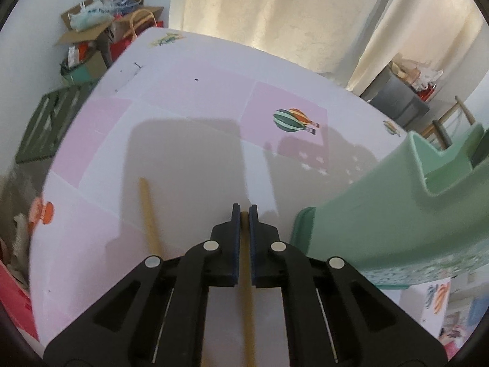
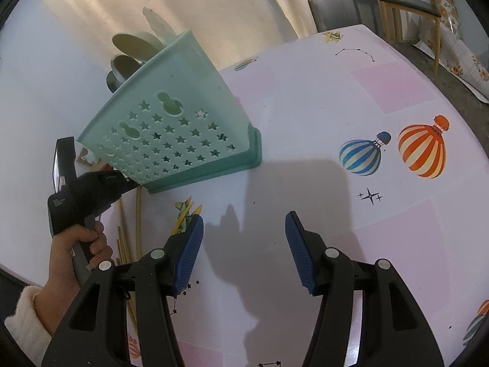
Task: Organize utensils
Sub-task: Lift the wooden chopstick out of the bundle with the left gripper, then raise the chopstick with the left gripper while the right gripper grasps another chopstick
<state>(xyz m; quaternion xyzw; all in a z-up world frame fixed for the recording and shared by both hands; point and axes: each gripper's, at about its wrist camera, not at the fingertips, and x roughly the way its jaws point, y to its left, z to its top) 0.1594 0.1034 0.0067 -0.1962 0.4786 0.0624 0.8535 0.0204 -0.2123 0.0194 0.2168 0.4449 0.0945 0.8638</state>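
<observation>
Your left tool (image 1: 244, 211) is clamped on a chopstick (image 1: 246, 290) just above the table (image 1: 189, 98), beside the green holder (image 1: 397, 214). Another chopstick (image 1: 149, 214) lies to its left. Your right tool (image 2: 243, 223) hangs empty, jaws apart.

A: What is sitting in the far corner, past the table's edge?

B: Open cardboard boxes (image 1: 91, 27) are standing there, stuffed with bags and paper. A dark green crate (image 1: 45, 128) is lying just below them.

A: And behind the table?

B: Cream curtains (image 1: 275, 12) are hanging along the wall. A grey cabinet (image 2: 342, 9) is standing beside them, carrying clutter on top. A wooden chair (image 2: 409, 6) with a dark seat is standing near it.

A: The table covering?

B: A white and pink tablecloth (image 2: 321, 98) is covering the table, showing printed hot-air balloons: an orange balloon (image 2: 423, 150) just beside a blue balloon (image 2: 362, 157).
</observation>
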